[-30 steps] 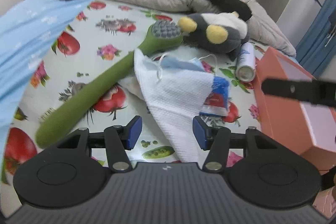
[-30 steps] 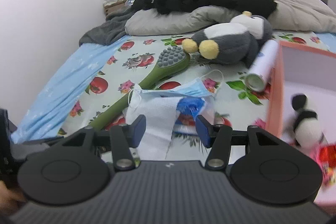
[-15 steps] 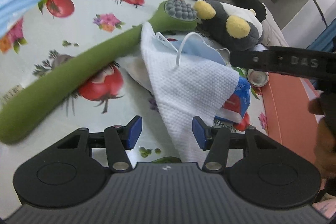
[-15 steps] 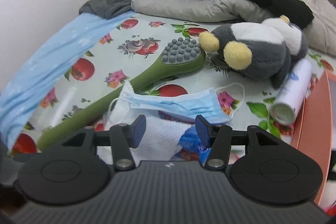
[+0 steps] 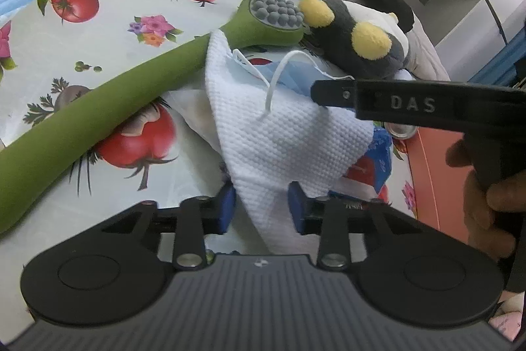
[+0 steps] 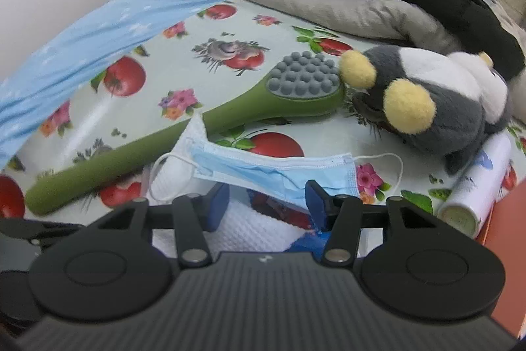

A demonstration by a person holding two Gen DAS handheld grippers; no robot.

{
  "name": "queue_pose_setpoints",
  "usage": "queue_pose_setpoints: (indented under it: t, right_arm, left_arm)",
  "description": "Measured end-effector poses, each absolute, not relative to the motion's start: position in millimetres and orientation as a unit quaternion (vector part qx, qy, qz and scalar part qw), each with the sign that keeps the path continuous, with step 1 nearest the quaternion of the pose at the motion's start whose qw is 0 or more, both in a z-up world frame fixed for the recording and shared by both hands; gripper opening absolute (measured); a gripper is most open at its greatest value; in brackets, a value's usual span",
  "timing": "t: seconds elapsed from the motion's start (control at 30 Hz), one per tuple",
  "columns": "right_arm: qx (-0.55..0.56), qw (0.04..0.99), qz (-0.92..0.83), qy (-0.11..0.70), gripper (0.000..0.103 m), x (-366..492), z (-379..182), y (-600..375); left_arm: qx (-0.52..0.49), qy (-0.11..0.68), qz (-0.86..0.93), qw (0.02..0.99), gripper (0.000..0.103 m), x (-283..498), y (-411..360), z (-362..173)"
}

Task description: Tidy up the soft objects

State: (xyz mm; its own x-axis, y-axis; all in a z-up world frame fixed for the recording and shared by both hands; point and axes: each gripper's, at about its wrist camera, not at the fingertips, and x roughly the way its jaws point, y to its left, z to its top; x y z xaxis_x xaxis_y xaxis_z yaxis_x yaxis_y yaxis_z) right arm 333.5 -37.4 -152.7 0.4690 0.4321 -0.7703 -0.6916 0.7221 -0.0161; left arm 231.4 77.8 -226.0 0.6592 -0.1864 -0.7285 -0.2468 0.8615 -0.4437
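Little of the sorting appears done. The white cloth (image 5: 279, 134), face mask (image 6: 279, 170), plush penguin (image 6: 437, 101) and green massage brush (image 6: 197, 134) are all seen lying loose on the bed (image 6: 164, 55). The left claw (image 5: 261, 203) has just been closing around the cloth's near corner, though pad contact cannot be confirmed; the right claw (image 6: 266, 203) is held open over the mask.

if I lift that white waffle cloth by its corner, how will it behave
Probably floppy: the white waffle cloth already lies draped and folded. It looks thin, so likely light. The blue face mask rests on it and may slide off or get dragged along.
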Motion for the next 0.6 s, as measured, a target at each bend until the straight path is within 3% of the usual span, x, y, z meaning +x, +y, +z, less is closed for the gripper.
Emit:
queue_pose_setpoints:
  t: [0.07,0.13,0.23,0.6]
  right_arm:
    - [-0.162,0.836,0.343,0.396,0.042,336,-154,-36]
    - [-0.171,0.833,0.349,0.395,0.02,336,-156,-34]
    - [-0.174,0.835,0.35,0.388,0.006,335,-155,-33]
    - [-0.121,0.883,0.312,0.328,0.003,329,-103,-59]
  left_arm:
    - [-0.263,0.411,0.015,0.873,0.024,231,77,-226]
    - [-0.265,0.407,0.014,0.874,0.016,231,77,-224]
    - [-0.266,0.395,0.009,0.879,0.009,228,78,-220]
    - [-0.249,0.339,-0.01,0.907,0.004,216,79,-169]
